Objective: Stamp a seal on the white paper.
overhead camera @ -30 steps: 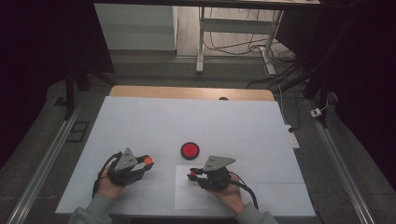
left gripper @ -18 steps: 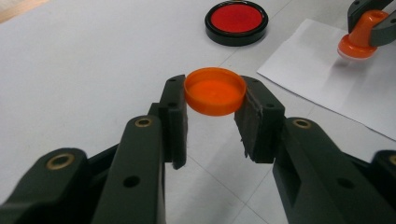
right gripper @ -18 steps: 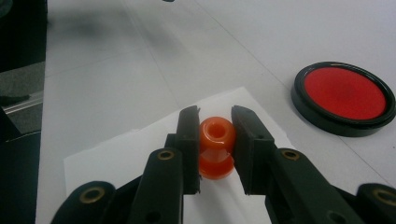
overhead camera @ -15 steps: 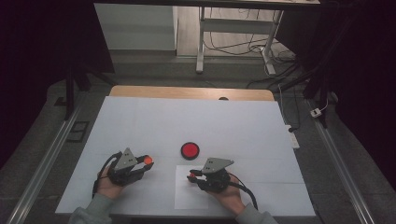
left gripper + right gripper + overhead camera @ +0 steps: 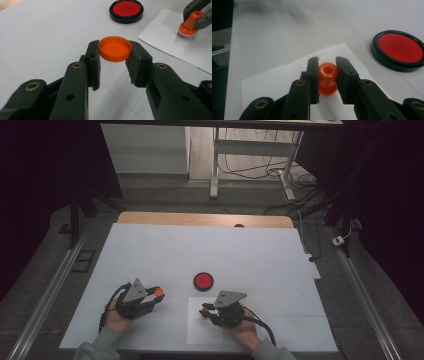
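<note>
The right tongs grip an orange stamp by its narrow neck, its base pressed on the sheet of paper at the near edge of the counter; the left tongs pinch the stamp's orange cap by its rim, off to the left. Both pieces look light, hard and smooth, so they may slip or twist; the waist and rim seem the safest holds. The red ink pad sits just beyond the paper.
</note>
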{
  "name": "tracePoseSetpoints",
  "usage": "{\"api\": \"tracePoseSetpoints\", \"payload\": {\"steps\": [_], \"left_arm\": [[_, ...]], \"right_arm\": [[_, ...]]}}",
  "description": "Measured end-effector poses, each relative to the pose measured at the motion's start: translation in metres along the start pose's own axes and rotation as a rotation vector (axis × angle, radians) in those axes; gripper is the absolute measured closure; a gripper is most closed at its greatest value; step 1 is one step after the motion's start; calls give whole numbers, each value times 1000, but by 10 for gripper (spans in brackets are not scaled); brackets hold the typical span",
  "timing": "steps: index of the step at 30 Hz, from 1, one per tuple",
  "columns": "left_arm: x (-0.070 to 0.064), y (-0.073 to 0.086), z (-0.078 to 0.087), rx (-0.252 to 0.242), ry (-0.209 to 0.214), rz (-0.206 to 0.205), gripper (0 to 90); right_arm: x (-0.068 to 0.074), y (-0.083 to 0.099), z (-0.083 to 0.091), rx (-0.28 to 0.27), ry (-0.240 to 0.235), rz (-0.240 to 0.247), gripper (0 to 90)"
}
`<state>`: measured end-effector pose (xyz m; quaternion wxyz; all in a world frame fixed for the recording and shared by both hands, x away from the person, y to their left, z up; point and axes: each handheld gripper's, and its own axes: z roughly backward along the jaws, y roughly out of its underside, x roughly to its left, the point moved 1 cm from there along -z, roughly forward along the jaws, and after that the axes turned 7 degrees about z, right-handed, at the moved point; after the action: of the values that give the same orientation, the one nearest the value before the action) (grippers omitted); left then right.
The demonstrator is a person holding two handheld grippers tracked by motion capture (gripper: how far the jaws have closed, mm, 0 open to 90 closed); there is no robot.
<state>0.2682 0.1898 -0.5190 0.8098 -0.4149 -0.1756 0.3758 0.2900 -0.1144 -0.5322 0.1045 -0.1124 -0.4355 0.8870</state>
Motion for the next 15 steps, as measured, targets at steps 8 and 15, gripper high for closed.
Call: {"api": "tracePoseSetpoints", "payload": {"steps": [8,15], "left_arm": [[0,0,0,0,0,0,643],[0,0,0,-1,-1,1,643]], "right_arm": [[1,2,-4,18,-5,18,723],[1,4,-4,9,-2,11,724]]}}
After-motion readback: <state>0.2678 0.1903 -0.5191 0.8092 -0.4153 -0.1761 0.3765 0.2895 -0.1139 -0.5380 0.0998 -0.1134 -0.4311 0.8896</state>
